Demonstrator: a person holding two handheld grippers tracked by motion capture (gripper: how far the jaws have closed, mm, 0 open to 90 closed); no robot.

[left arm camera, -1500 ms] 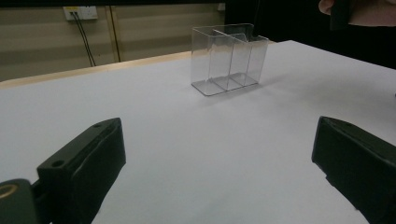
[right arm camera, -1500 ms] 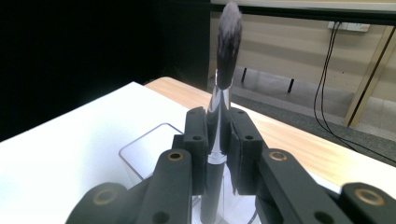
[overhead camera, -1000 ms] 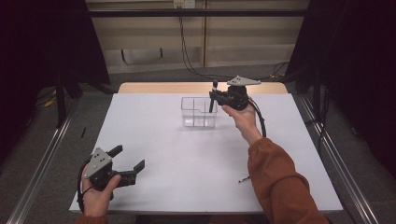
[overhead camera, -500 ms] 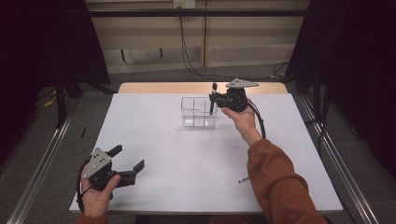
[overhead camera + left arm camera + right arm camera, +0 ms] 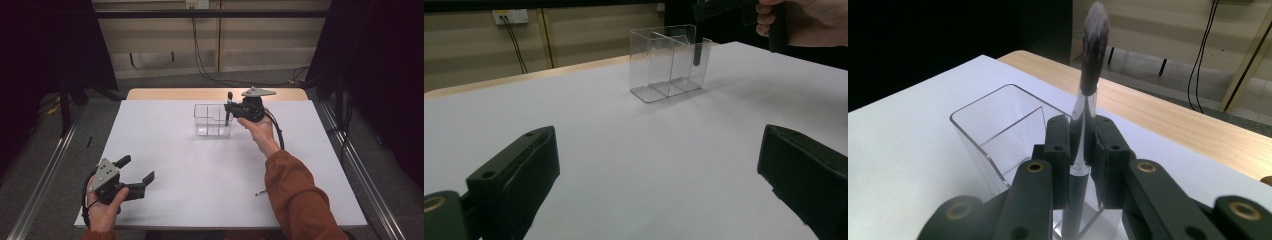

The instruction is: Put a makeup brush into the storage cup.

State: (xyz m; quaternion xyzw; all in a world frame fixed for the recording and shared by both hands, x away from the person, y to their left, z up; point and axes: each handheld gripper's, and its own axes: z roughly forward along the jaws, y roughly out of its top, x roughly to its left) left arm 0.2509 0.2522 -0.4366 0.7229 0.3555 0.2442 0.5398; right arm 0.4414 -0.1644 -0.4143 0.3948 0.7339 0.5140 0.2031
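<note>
Clear plastic makes up the little organizer box that sits at about 12 o'clock on the white surface, near the far edge. It has walls inside that split it into compartments.

Your right hand-held gripper is up at the box's right end, at about 1 o'clock. Its jaws are squeezed tight on a makeup brush. The brush stands straight up, with its fluffy dark tip on top and its shiny silver neck between the jaws. In the left gripper view, the brush's dark handle goes down inside the box's right end compartment. You cannot tell if the handle touches the bottom. Your right hand is wrapped around the gripper, and an orange sleeve covers your arm.

Your left hand-held gripper is far from the box, down at about 7 o'clock near the front edge of the surface. Its jaws are spread wide apart and hold nothing. Your left hand holds it low over the white surface.

A tiny dark thing lies on the surface by your right sleeve, at about 5 o'clock. It is too small to tell what it is.
</note>
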